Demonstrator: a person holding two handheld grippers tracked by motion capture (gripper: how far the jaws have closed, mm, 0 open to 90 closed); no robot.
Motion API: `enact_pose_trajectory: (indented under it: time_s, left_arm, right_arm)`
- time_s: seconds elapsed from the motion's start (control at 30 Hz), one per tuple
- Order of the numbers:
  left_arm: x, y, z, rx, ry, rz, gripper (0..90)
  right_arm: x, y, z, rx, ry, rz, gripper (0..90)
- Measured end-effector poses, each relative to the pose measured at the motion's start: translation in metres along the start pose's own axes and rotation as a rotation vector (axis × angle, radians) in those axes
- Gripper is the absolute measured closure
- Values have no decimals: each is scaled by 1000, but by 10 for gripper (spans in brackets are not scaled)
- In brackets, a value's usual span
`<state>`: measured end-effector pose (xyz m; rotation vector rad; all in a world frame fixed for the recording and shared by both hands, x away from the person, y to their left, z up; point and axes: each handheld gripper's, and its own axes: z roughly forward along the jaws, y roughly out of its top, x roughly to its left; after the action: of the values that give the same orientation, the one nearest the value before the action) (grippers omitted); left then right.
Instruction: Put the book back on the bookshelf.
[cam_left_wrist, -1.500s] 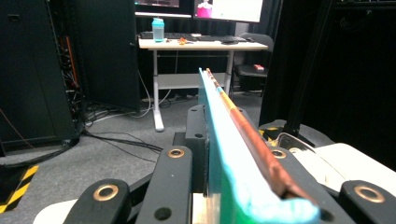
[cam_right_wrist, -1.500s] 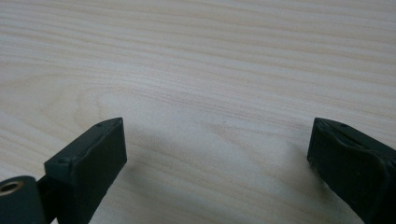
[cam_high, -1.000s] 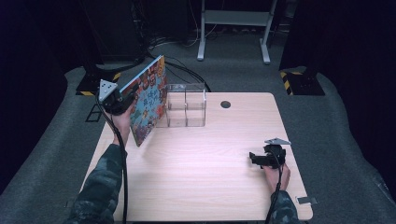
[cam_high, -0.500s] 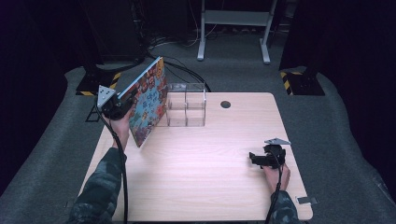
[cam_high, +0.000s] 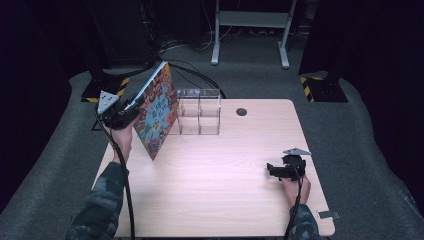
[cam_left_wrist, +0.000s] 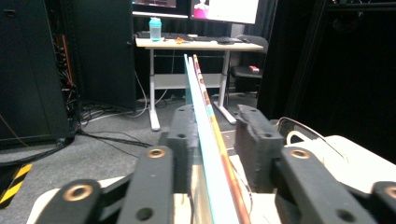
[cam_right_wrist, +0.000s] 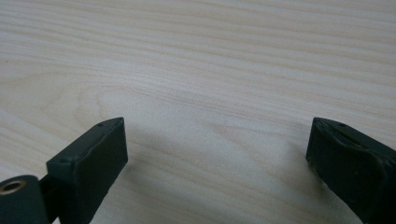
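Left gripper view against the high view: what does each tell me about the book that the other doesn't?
Left gripper view: the book edge-on, a gap to one pad of the left gripper, whose jaws have just been opening. High view: its colourful cover, lower corner on the table, clear box beside it. Both: the book between the left gripper's jaws.

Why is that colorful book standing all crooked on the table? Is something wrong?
The picture book is tipped, balanced on its bottom corner beside the clear organizer. The left gripper has just been opening its jaws, with the book between them, so it may topple. Nothing looks spilled or broken.
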<state>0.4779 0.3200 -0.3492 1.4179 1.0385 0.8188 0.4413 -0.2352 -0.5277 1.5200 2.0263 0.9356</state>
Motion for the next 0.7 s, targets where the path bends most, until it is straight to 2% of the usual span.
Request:
enact_pose_trajectory:
  time_s: [0.13,0.33,0.4,0.47,0.53,0.7]
  left_arm:
    - [-1,5,-7,52,-17,-5,509]
    - [-6,11,-22,91,-15,35,333]
    - [-5,11,-26,116,-11,47,297]
    - [-4,9,-30,138,-16,39,249]
    - [-4,7,-35,141,-12,43,216]
    - [-3,2,-47,183,-29,49,148]
  right_arm:
    - [0,0,0,1,0,-3,46]
    - [1,0,0,0,-7,4,46]
    - [1,0,0,2,-7,2,46]
    - [1,0,0,2,-8,4,46]
    - [1,0,0,5,-7,2,44]
    - [2,0,1,10,-12,-8,44]
